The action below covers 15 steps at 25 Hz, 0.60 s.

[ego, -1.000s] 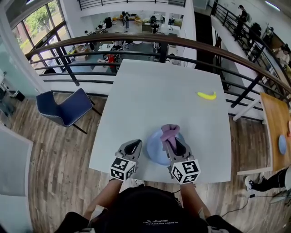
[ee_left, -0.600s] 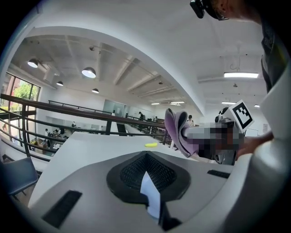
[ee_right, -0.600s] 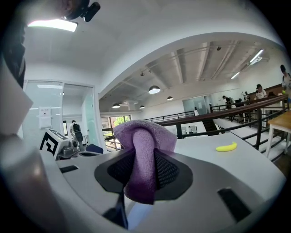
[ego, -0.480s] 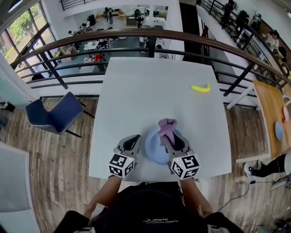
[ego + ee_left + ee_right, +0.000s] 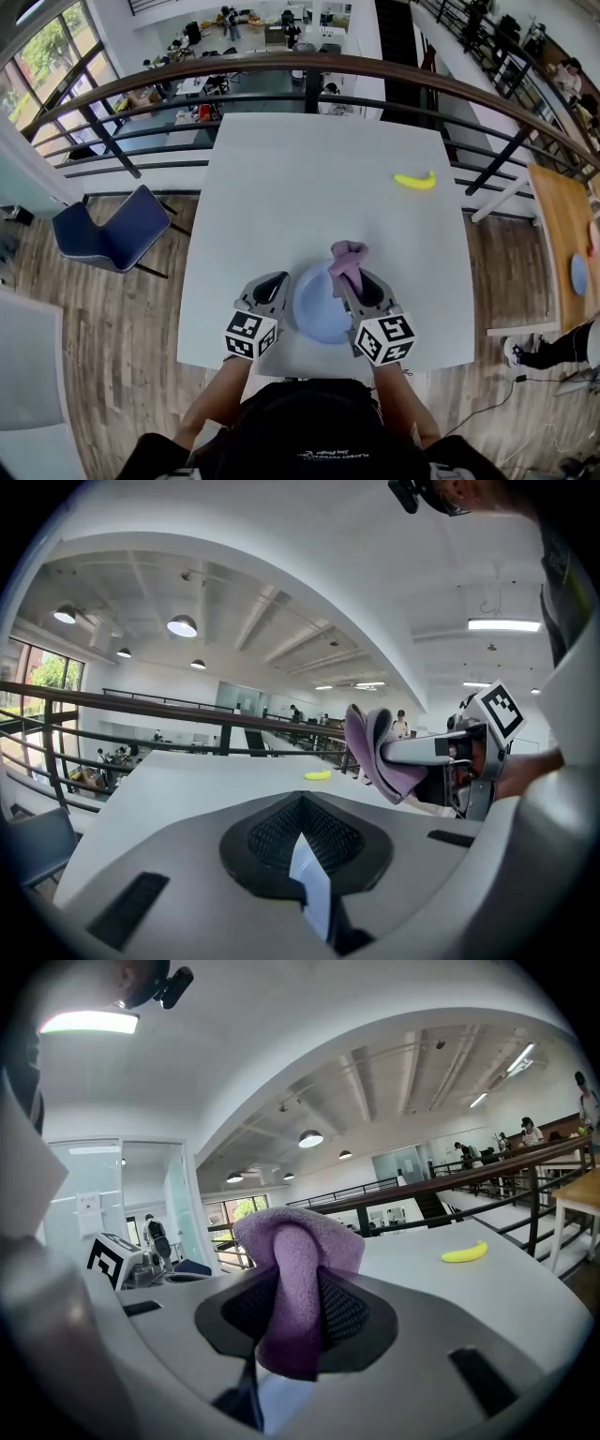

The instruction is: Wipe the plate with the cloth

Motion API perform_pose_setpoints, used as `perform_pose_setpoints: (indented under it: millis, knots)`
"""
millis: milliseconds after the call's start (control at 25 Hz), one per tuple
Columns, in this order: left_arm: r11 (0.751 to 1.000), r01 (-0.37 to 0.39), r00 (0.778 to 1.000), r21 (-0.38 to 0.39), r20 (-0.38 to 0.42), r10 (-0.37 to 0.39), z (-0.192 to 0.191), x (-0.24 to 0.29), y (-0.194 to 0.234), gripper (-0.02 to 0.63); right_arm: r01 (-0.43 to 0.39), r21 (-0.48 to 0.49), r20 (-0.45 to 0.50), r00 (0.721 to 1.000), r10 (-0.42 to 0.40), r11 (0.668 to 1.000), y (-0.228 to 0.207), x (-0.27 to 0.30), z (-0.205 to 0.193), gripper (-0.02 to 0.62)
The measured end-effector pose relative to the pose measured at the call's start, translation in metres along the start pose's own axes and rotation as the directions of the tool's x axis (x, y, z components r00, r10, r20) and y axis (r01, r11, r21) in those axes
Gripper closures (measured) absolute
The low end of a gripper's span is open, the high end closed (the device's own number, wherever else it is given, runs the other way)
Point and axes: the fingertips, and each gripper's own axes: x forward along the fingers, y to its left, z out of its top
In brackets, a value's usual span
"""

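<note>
Two grippers work at the near edge of white table [image 5: 309, 178]. L gripper [image 5: 275, 284] has its jaws pressed onto the left rim of pale-blue plate [image 5: 314, 317]. R gripper [image 5: 353, 284] clamps purple cloth [image 5: 347, 257], bunched at plate's far-right rim. Yellow banana [image 5: 414, 180] lies well apart, far right.
</note>
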Motion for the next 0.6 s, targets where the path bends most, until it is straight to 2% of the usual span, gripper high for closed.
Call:
perform_pose_setpoints:
  millis: [360,600]
  knots:
    - [0.998,-0.047,0.998,-0.045,-0.039,0.046,-0.021,0.025,-0.007,0.600,-0.013,-0.041,-0.068,0.998,0.010,0.999,-0.031,0.003,-0.021,0.480]
    - [0.995,-0.070,0.995,-0.069,-0.075,0.065,-0.044,0.037,-0.004,0.599,-0.003,-0.054,-0.128,0.992,-0.003,0.999,-0.048,0.008,-0.053,0.480]
